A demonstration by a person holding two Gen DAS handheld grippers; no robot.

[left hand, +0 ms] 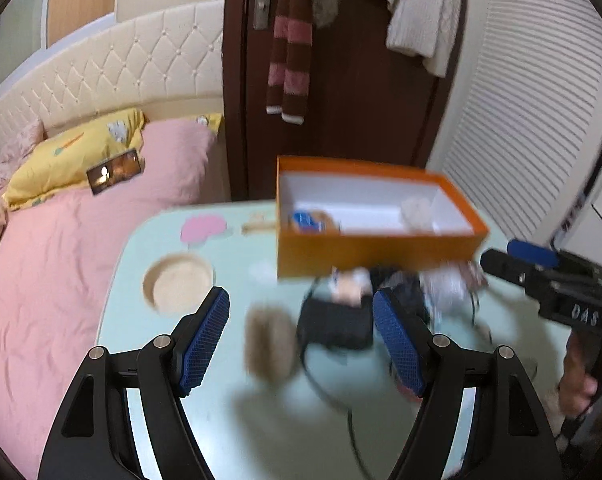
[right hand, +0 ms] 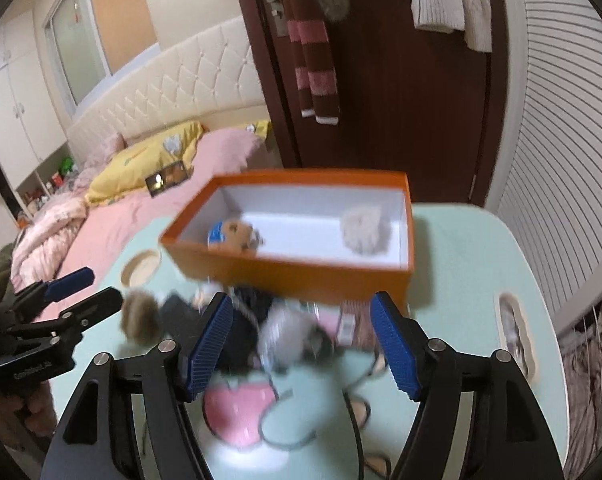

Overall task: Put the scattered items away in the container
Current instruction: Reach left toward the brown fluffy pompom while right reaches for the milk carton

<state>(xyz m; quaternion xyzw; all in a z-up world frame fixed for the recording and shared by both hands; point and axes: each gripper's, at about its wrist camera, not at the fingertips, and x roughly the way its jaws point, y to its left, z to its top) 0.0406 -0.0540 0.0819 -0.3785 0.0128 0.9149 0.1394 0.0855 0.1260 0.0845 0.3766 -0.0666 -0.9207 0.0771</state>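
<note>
An orange box (left hand: 377, 256) with a white inside stands on the pale green table (left hand: 205, 420); it also shows in the right wrist view (right hand: 301, 276). Inside lie a small teddy bear (right hand: 239, 236) and a beige fluffy pompom (right hand: 363, 230). In front of the box lies a blurred pile: a brown pompom (left hand: 271, 342), a black pouch (left hand: 337, 322), a grey fluffy item (right hand: 289, 330) and a black cord (left hand: 329, 392). My left gripper (left hand: 301, 340) is open above the pile. My right gripper (right hand: 303, 346) is open over the grey fluffy item.
A round recess (left hand: 179, 282) is sunk in the table's left part, another cutout (right hand: 515, 330) at its right. A bed with pink cover (left hand: 61, 260) lies left of the table. A brown door (left hand: 361, 80) with hanging scarf and clothes stands behind.
</note>
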